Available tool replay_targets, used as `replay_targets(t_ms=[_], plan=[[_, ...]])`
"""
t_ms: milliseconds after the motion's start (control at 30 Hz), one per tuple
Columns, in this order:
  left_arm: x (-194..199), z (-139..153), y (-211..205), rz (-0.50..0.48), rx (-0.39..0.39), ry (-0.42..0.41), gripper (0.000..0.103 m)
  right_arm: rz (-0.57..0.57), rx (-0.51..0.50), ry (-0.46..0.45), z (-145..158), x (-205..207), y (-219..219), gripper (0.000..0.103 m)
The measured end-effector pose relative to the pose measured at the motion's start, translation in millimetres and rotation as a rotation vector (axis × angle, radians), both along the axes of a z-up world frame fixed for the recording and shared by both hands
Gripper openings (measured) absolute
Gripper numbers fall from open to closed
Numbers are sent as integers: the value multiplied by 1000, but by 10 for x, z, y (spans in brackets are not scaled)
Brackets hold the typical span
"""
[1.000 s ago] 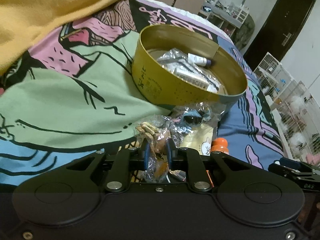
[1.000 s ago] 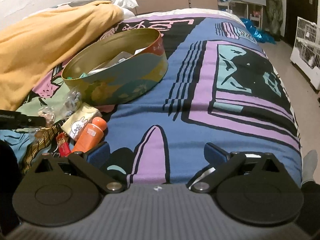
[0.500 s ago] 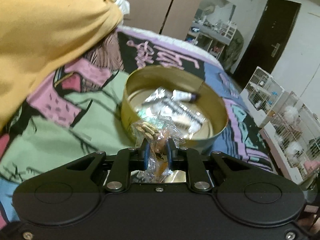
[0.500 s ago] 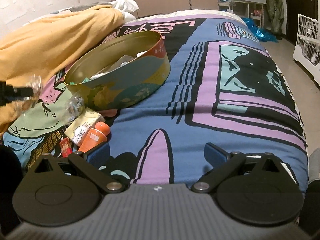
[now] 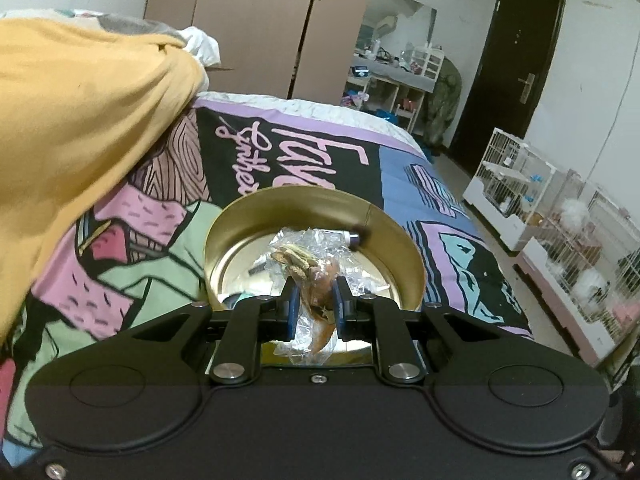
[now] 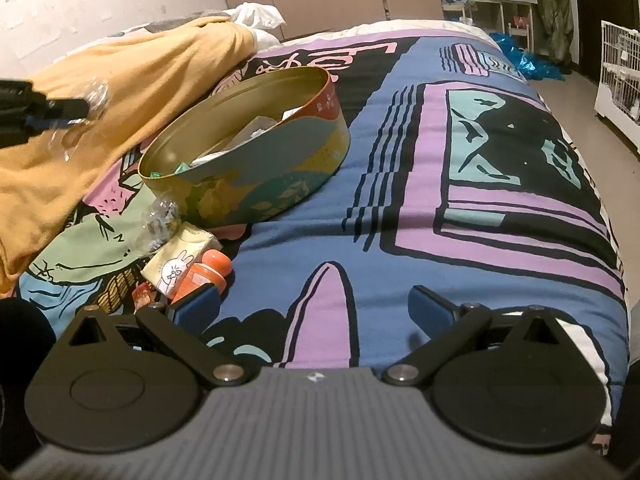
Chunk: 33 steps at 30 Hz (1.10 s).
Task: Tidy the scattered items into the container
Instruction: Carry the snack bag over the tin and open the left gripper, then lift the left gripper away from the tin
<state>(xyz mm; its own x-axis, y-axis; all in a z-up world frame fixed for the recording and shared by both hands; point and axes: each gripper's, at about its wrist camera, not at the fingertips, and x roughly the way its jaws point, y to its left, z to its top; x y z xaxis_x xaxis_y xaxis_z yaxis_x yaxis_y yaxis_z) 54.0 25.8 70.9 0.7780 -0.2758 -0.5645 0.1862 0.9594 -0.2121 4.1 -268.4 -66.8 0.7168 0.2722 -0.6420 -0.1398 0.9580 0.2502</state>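
My left gripper point(image 5: 314, 294) is shut on a clear plastic bag of brown snacks point(image 5: 310, 276) and holds it in the air over the near rim of the round gold tin point(image 5: 384, 232). The tin holds several wrapped items and a small tube. In the right wrist view the tin point(image 6: 256, 184) sits on the bed, and the left gripper point(image 6: 60, 110) with the bag shows at the far left, above and left of the tin. My right gripper point(image 6: 314, 306) is open and empty, low over the bedspread. An orange bottle point(image 6: 206, 276), a bunny-print packet point(image 6: 180, 262), a clear bag point(image 6: 160, 216) and a red packet point(image 6: 142, 296) lie by its left finger.
A yellow blanket point(image 6: 100, 92) is heaped on the bed's left side. The bed's right edge point(image 6: 608, 216) drops to the floor. White pet cages point(image 5: 552, 216) stand on the floor at right, wardrobes point(image 5: 256, 28) and a dark door point(image 5: 516, 64) behind.
My left gripper has lifted the snack bag off the bed and carried it up and forward over the tin. The right gripper has stayed open, shifting only slightly.
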Motion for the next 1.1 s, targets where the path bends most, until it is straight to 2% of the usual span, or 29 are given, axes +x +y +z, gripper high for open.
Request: replay_targets(t_ms=[300, 600, 700, 733, 800, 867, 1100], plan=[[416, 172, -300, -33, 52, -9, 16, 5, 16, -4, 7, -1, -15, 103], [874, 250, -589, -27, 109, -14, 16, -3, 25, -14, 17, -19, -39, 103], [988, 258, -611, -22, 107, -19, 18, -12, 25, -19, 15, -22, -47, 103], [1031, 248, -619, -19, 106, -12, 27, -13, 24, -21, 16, -23, -50, 103], [1114, 216, -594, 7, 109, -3, 79, -14, 20, -21, 10, -22, -42, 103], [1106, 197, -539, 70, 134, -38, 97, -12, 9, -18, -1, -22, -27, 103], [920, -10, -97, 64, 57, 0, 100, 31, -18, -22, -2, -46, 58, 103]])
